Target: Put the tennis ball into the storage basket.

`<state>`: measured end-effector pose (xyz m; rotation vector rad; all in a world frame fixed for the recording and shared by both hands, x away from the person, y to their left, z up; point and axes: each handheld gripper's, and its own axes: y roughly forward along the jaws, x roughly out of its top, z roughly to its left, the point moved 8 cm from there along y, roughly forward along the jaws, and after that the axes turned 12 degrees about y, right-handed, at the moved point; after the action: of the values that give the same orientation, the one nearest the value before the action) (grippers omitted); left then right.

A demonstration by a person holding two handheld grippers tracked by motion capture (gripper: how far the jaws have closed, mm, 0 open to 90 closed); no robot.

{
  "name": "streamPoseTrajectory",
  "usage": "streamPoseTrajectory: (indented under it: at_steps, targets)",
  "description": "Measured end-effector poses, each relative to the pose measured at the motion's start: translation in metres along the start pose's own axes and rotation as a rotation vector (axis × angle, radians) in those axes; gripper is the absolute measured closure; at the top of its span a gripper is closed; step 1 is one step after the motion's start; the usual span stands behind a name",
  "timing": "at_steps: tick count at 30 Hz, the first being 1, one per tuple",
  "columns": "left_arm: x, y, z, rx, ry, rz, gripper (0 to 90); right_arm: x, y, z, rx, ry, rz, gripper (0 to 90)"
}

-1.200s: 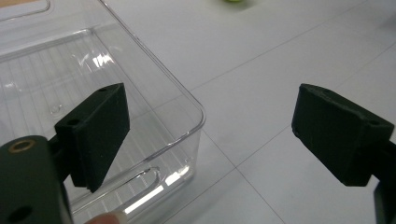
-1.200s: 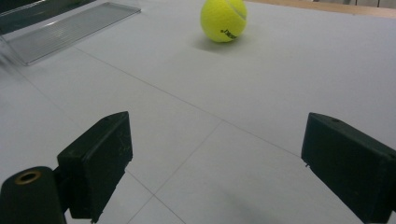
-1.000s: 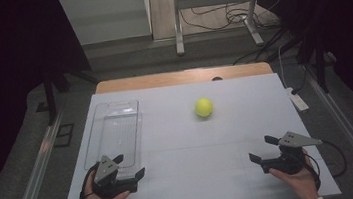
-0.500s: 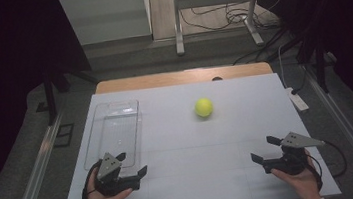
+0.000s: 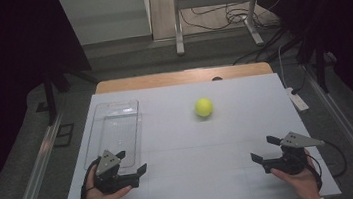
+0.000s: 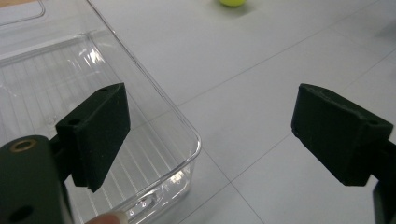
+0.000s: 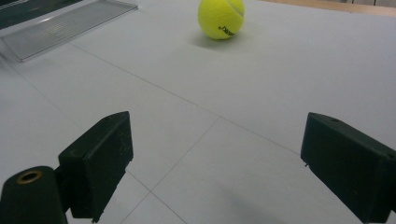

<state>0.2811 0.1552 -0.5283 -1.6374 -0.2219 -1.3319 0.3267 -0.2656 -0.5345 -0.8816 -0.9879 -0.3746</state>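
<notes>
Resting on the surface point(image 5: 249, 136), the light, springy ball point(image 5: 204, 107) wanted gripping across its middle; the left gripper point(image 5: 128, 168) and right gripper point(image 5: 266, 149) both stood wide open, holding nothing.

High view: from above the near edge, looking forward and down over the whole table point(image 5: 188, 128). Gripper views: low, close, facing across it. Shared by all: ball point(image 5: 204, 107), clear tray point(image 5: 118, 131).

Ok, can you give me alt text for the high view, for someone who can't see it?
A yellow tennis ball lies alone on a white table, untouched. A clear plastic tray sits empty at the left, with the left gripper at its near end, jaws open. The right gripper, also open, rests at the near right.
</notes>
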Motion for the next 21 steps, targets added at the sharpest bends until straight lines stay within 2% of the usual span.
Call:
streamPoseTrajectory:
  at_steps: [6, 13, 21]
  targets:
    - [0.010, 0.003, -0.001, -0.001, 0.006, 0.006, 13.3, -0.001, 0.001, -0.001, -0.006, -0.003, 0.004, 9.6]
    - [0.019, 0.009, -0.005, -0.030, 0.025, 0.026, 13.3, -0.001, 0.001, -0.002, -0.004, 0.000, 0.004, 9.6]
    - [0.029, 0.017, -0.004, -0.042, 0.032, 0.036, 13.5, -0.001, 0.001, -0.002, -0.006, -0.002, 0.006, 9.7]
